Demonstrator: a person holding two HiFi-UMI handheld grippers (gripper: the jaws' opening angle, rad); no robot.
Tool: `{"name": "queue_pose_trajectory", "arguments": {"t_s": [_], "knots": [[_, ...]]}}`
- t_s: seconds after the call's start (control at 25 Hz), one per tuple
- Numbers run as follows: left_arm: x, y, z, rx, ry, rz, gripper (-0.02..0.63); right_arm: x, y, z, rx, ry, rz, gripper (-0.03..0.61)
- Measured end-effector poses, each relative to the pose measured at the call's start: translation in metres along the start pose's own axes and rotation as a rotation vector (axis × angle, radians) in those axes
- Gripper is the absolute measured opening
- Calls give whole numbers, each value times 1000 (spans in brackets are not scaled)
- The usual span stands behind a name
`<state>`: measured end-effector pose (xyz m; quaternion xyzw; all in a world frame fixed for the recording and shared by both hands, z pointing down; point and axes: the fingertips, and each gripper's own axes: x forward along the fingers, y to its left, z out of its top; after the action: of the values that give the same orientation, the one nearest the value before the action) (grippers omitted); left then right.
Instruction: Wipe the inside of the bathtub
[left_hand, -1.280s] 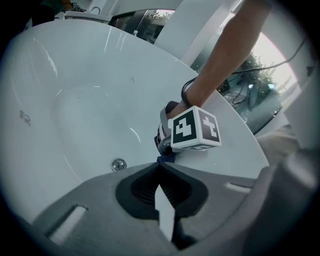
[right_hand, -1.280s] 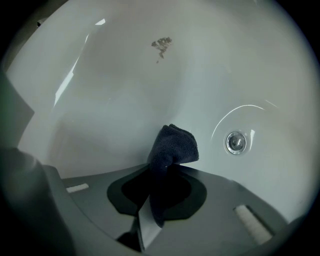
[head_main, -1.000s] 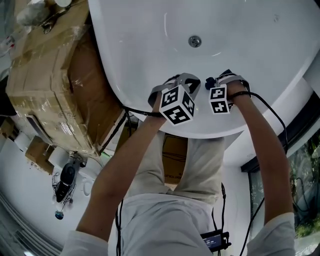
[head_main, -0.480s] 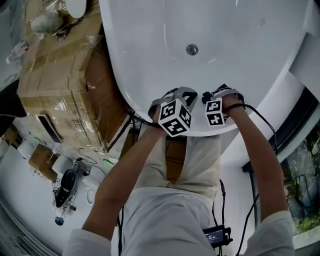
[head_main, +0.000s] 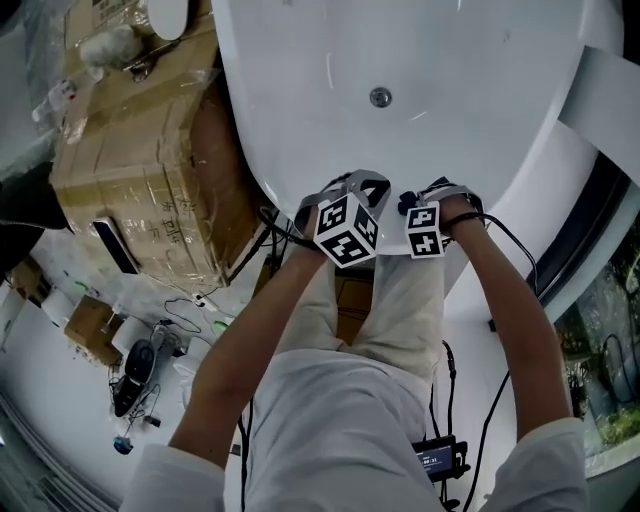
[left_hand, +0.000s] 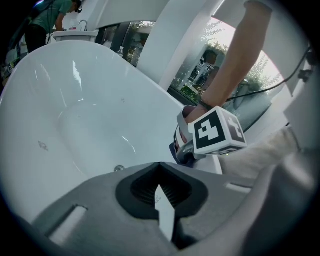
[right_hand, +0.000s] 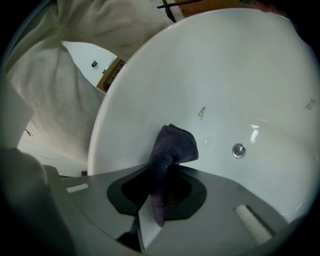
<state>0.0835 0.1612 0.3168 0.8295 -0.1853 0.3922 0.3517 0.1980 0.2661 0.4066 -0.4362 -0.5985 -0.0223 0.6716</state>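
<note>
Stands at the near end of the white bathtub (head_main: 450, 60), bent over it, both arms stretched down to its rim. Holds the right gripper (right_hand: 155, 200) closed on a dark cloth (right_hand: 172, 147), clamped by its lower end between the two jaws. Lets the folded upper part stand out past the jaw tips, leaning a little to the right in the right gripper view. Shows there against the white inner wall, just below the rim; cannot tell whether touching the wall or just off it. Lies well apart from the round metal drain (right_hand: 238, 150), lower on the tub floor and further right in that view.

Holds the left gripper (left_hand: 161, 200) closed as well, jaws together with nothing between them, pointed into the tub. Carries both grippers side by side in the head view, near each other but apart, marker cubes upward, right at the near rim. Shows also, in the left gripper view, a bit of dark cloth under the right gripper, over the rim.

Left of the tub in the head view: a large cardboard box (head_main: 140, 170) under clear film, close to the outer wall.
</note>
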Motion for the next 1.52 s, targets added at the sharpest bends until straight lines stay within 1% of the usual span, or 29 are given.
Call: {"name": "queue_pose_trajectory", "arguments": {"t_s": [0.16,0.36,0.44,0.6,0.72,0.8,0.96,1.16,1.24,1.32,1.4,1.52], "knots": [[-10,-8,5,14,5,4,-3,-21,13,16,33,-66,-30,51],[-26,-17,16,10,-1,34,-3,-51,26,35,93,-166,-104,51],[-31,-16,24,3,-9,57,-3,-64,23,34,127,-197,-145,51],[-53,-22,46,-44,-56,105,-3,-106,15,32,292,-302,-197,51],[-71,-26,60,-44,-79,138,-4,-136,9,24,371,-340,-242,51],[-81,-28,69,-42,-93,157,-3,-156,4,18,446,-381,-275,51],[-100,-29,81,-56,-108,189,-5,-201,-6,10,664,-522,-324,51],[-132,-28,94,-122,-140,223,-5,-253,-15,-8,926,-710,-355,51],[-146,-25,104,-176,-163,216,-5,-279,-22,-19,1003,-787,-386,51],[-162,-25,119,-254,-202,201,-5,-308,-23,-28,1039,-847,-428,51],[-180,-28,139,-301,-250,199,-5,-340,-20,-36,1047,-891,-475,51],[-205,-31,170,-294,-300,221,-5,-390,-14,-46,1049,-936,-545,51]]}}
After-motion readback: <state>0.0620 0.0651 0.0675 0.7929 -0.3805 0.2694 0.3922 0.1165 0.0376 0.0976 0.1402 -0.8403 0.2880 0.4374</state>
